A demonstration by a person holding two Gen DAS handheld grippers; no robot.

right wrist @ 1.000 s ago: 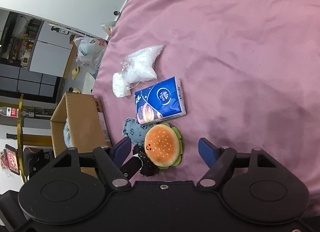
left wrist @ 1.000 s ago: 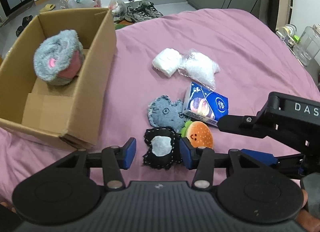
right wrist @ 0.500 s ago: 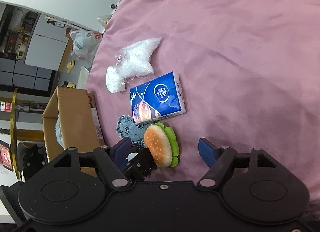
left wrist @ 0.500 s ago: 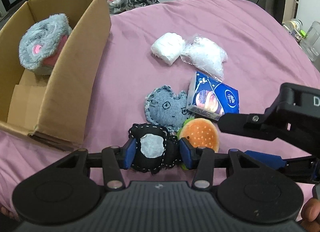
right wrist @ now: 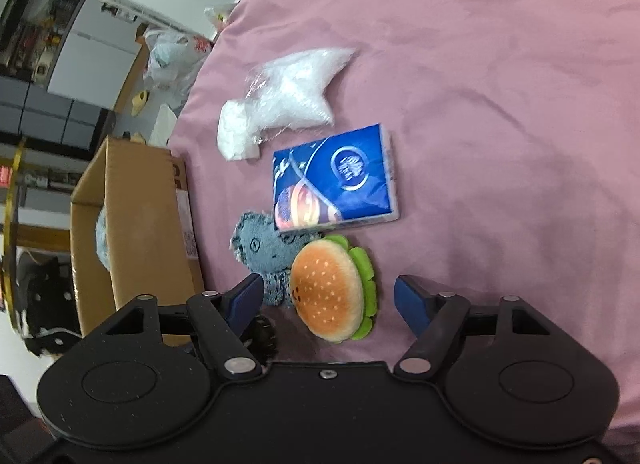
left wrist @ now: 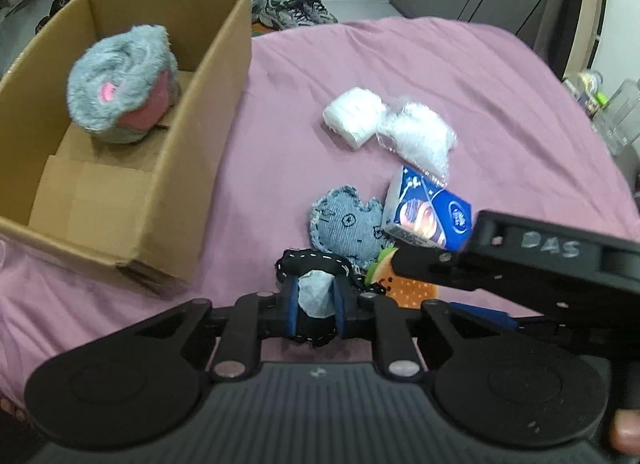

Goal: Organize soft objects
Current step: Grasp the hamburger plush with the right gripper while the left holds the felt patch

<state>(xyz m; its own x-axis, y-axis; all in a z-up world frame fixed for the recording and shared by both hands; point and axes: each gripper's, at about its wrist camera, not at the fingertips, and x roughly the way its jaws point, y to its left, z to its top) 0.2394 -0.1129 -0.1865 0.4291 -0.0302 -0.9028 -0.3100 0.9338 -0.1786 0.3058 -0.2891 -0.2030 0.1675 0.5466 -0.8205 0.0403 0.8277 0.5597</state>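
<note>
The left tongs (left wrist: 315, 306) have just clamped together on the black patch toy (left wrist: 316, 296), whose white middle bulges up between the blue pads; a moment ago the pads stood either side of it without pressing. That toy looks secured and ready to be lifted toward the box (left wrist: 208, 112), which stands just to the left on the bed (left wrist: 460, 76) and already holds a grey plush (left wrist: 120, 84). The right tongs (right wrist: 330, 298) have been narrowing too, yet they are not gripping: the burger toy (right wrist: 330, 292) sits between the pads with a clear gap on the right side, so they remain apart. In the left view the right tool's black body crosses above the burger, close beside the left tongs, so the two tools are crowded and could knock each other if both rise at once. The denim toy (left wrist: 346, 224) touches both the black toy and the burger, and may be dragged along. The blue tissue pack (right wrist: 336, 178) lies against the denim toy, with a white roll (left wrist: 354, 118) and a clear bag of white stuffing (left wrist: 420, 136) farther off, all left to sort. The box's near wall stands between the held toy and the box floor, so the lift probably needs to clear it.
</note>
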